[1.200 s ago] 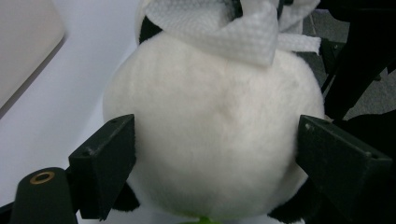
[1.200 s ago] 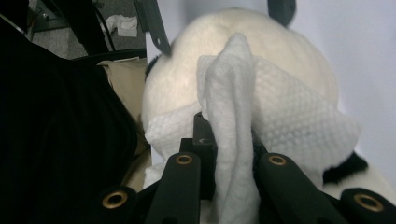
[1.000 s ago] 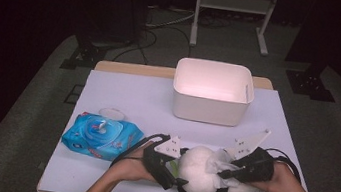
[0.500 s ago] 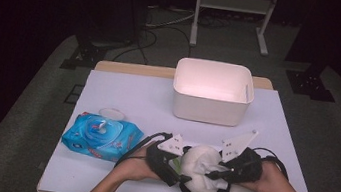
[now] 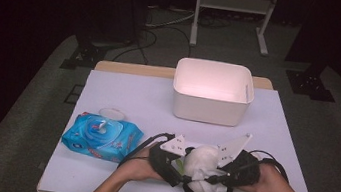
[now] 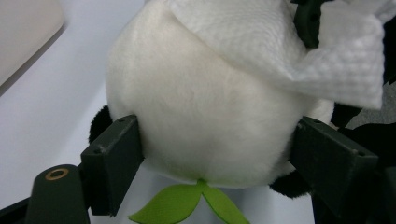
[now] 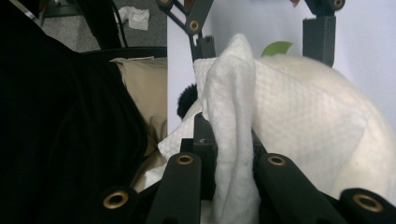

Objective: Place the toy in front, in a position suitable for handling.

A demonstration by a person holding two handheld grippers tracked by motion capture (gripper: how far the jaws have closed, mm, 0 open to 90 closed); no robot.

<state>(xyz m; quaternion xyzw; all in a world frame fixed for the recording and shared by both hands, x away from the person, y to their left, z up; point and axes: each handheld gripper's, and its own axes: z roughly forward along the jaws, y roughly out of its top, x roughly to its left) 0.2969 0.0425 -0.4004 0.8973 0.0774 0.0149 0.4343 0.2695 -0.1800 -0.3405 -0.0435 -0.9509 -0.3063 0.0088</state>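
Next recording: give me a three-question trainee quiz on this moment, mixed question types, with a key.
1. True or false: the right gripper is shut on the white wipe.
2. What do the left gripper's jaws clamp? A) wipes pack B) plush toy C) white bin
3. Which side of the table, in the high view, holds the blue wipes pack?

Key:
1. True.
2. B, the plush toy.
3. The left side; the white bin stands farther back.

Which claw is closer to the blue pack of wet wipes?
Left. The left claw clamps the white plush toy just right of the wipes pack; the right claw, pinching a white wipe, sits farther right, across the toy.
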